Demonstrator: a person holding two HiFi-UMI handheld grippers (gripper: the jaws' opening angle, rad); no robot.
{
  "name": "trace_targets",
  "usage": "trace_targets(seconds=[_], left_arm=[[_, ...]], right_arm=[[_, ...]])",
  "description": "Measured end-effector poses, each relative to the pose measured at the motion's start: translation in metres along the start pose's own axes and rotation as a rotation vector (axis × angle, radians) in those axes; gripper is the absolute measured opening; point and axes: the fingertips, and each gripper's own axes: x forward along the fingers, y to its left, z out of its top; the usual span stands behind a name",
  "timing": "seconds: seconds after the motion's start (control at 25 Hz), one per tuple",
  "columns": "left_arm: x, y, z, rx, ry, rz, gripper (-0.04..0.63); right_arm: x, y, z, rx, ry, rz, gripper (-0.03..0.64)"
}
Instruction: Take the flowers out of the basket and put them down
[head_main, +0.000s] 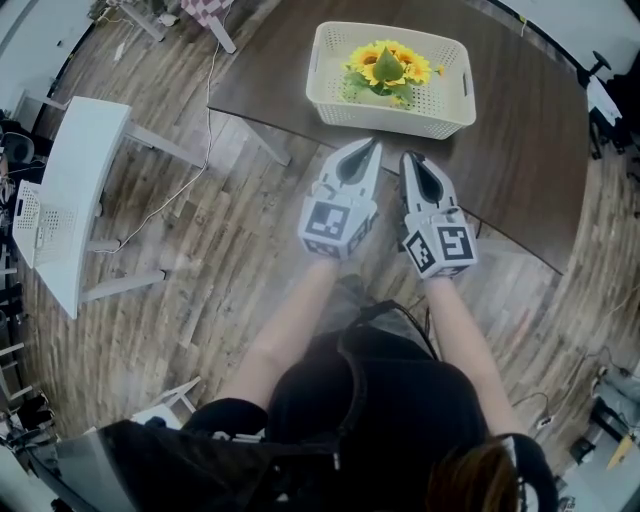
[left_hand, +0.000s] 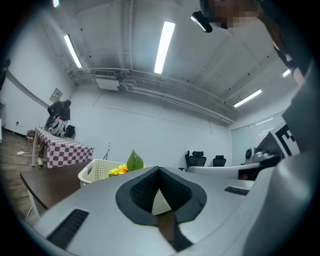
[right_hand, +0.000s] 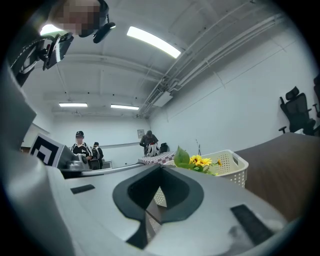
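A cream perforated basket (head_main: 330, 108) stands on the dark brown table (head_main: 520, 140) and holds yellow sunflowers with green leaves (head_main: 388, 68). My left gripper (head_main: 373, 146) and right gripper (head_main: 410, 158) hover side by side just short of the table's near edge, both pointing at the basket, both shut and empty. In the left gripper view the basket (left_hand: 95, 171) and flowers (left_hand: 131, 164) rise just above the shut jaws. The right gripper view shows the basket (right_hand: 231, 168) and flowers (right_hand: 199, 162) ahead to the right.
A white side table (head_main: 75, 190) stands at the left on the wooden floor, with a cable (head_main: 190, 180) running past it. A checked-cloth table (left_hand: 62, 149) and office chairs (left_hand: 205, 160) stand farther off. People (right_hand: 85, 146) stand in the background.
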Motion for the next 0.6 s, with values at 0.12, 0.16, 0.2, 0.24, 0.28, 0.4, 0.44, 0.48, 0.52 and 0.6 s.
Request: trace_targets(seconds=[0.12, 0.16, 0.2, 0.24, 0.28, 0.4, 0.44, 0.48, 0.52, 0.6], left_arm=[[0.005, 0.006, -0.003, -0.009, 0.004, -0.004, 0.006], [0.007, 0.007, -0.002, -0.012, 0.005, -0.005, 0.006], [0.009, 0.008, -0.002, -0.014, 0.005, -0.005, 0.005], [0.01, 0.009, -0.001, -0.017, 0.005, -0.005, 0.006], [0.011, 0.01, -0.001, -0.02, 0.005, -0.005, 0.006], [0.014, 0.012, -0.002, -0.019, 0.008, -0.006, 0.005], [0.014, 0.013, -0.001, -0.016, 0.004, -0.007, 0.006], [0.015, 0.014, 0.0, -0.015, 0.001, -0.008, 0.006], [0.016, 0.015, 0.001, -0.015, -0.001, -0.006, 0.006], [0.018, 0.018, 0.003, -0.02, 0.0, 0.003, 0.006]], right_arm=[[0.007, -0.002, -0.002, -0.001, 0.002, -0.008, 0.003], [0.009, -0.003, -0.002, -0.001, 0.002, -0.011, 0.003], [0.011, -0.004, -0.002, -0.001, 0.001, -0.013, 0.003], [0.012, -0.005, -0.002, -0.001, 0.001, -0.015, 0.003], [0.014, -0.005, -0.003, -0.001, 0.002, -0.015, 0.003], [0.018, -0.006, -0.004, -0.003, 0.007, -0.014, 0.003], [0.019, -0.006, -0.003, -0.004, 0.008, -0.014, 0.003], [0.021, -0.006, -0.003, -0.005, 0.009, -0.012, 0.003], [0.023, -0.006, -0.002, -0.007, 0.009, -0.01, 0.003], [0.026, -0.007, 0.0, -0.008, 0.008, -0.005, 0.003]])
